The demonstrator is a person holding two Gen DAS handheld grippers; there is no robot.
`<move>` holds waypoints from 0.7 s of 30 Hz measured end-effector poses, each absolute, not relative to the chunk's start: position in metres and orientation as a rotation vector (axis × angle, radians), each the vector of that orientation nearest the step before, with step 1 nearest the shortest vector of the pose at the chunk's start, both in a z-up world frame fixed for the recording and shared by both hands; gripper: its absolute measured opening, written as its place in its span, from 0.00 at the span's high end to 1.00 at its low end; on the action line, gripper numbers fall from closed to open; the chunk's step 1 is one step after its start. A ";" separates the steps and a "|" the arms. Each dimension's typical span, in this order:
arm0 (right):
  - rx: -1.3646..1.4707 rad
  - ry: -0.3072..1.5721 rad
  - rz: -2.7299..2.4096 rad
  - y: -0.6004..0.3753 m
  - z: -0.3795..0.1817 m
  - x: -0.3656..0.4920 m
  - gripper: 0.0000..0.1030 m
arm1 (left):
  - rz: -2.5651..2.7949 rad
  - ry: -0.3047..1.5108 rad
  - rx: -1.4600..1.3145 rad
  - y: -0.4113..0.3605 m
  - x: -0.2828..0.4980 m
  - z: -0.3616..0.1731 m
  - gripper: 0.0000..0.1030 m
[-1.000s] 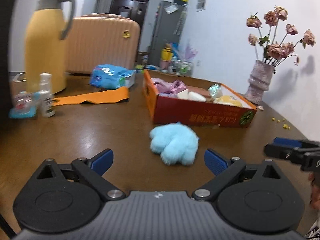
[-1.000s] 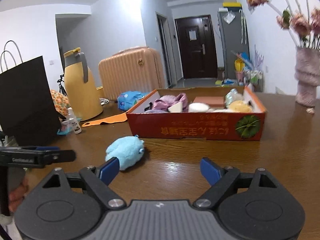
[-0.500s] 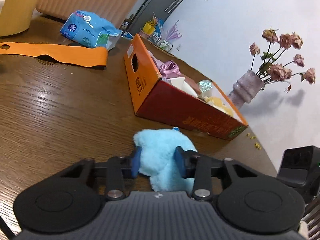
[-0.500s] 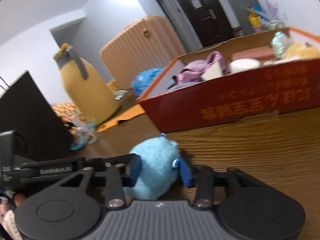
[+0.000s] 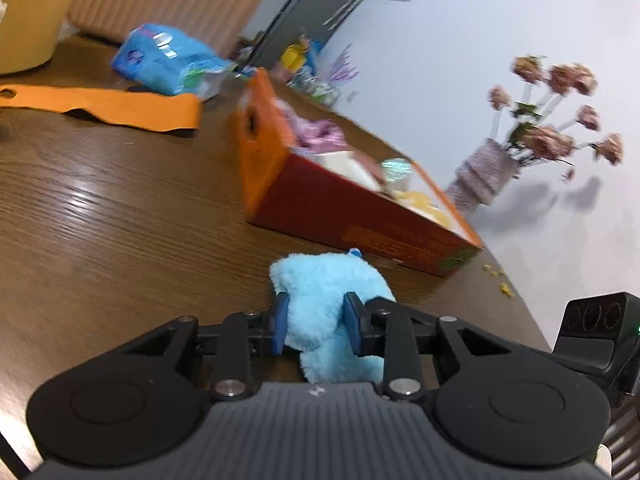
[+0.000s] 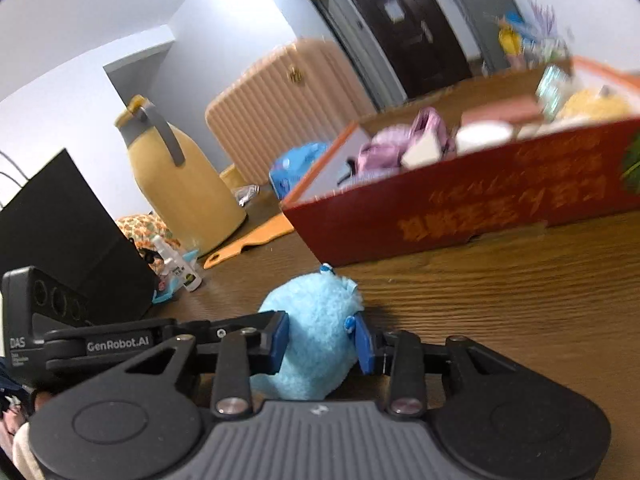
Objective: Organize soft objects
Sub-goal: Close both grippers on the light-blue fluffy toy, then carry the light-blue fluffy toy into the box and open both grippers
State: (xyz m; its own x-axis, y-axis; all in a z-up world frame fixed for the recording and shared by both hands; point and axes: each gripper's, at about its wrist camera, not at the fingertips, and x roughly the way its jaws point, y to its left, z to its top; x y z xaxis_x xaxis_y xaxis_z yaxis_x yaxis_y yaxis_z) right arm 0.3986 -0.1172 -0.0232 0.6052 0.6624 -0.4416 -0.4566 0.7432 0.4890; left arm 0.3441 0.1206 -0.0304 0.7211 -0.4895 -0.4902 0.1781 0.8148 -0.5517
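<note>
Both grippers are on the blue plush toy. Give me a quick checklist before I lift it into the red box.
1. Left gripper on the plush toy: ok, jaws closing, blue pads pressing the fur.
2. Right gripper on the toy: ok, fur bulges between its pads.
3. Toy off the table: cannot tell.
4. Room in the red box: ok, near-left corner bare.
5. Path from toy to box: ok, nothing between.

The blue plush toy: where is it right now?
The blue plush toy lies on the wooden table, just in front of the red cardboard box, pinched between both tongs in each wrist view.
</note>
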 end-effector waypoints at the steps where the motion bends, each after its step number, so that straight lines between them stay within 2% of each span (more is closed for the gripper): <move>1: 0.337 0.628 0.655 -0.126 -0.019 0.387 0.67 | -0.397 0.668 -0.502 0.113 0.336 -0.028 0.72; 6: 0.385 0.600 0.590 -0.184 -0.007 0.344 0.67 | -0.502 0.678 -0.517 0.063 0.315 -0.019 0.72; 12: 0.387 0.512 0.497 -0.241 0.021 0.344 0.67 | -0.612 0.641 -0.428 0.004 0.350 0.016 0.72; 16: 0.357 0.479 0.461 -0.266 0.050 0.402 0.67 | -0.657 0.662 -0.438 -0.021 0.423 0.038 0.72; 21: 0.315 0.536 0.422 -0.267 0.070 0.510 0.67 | -0.624 0.694 -0.465 -0.027 0.520 0.043 0.72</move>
State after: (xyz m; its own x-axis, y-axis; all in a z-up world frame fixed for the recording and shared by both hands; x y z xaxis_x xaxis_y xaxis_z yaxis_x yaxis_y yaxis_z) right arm 0.5104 -0.2670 0.0703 0.7784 0.4638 -0.4232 -0.3026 0.8677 0.3943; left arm 0.5201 -0.0270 0.0425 0.6027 -0.6643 -0.4420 0.3699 0.7234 -0.5829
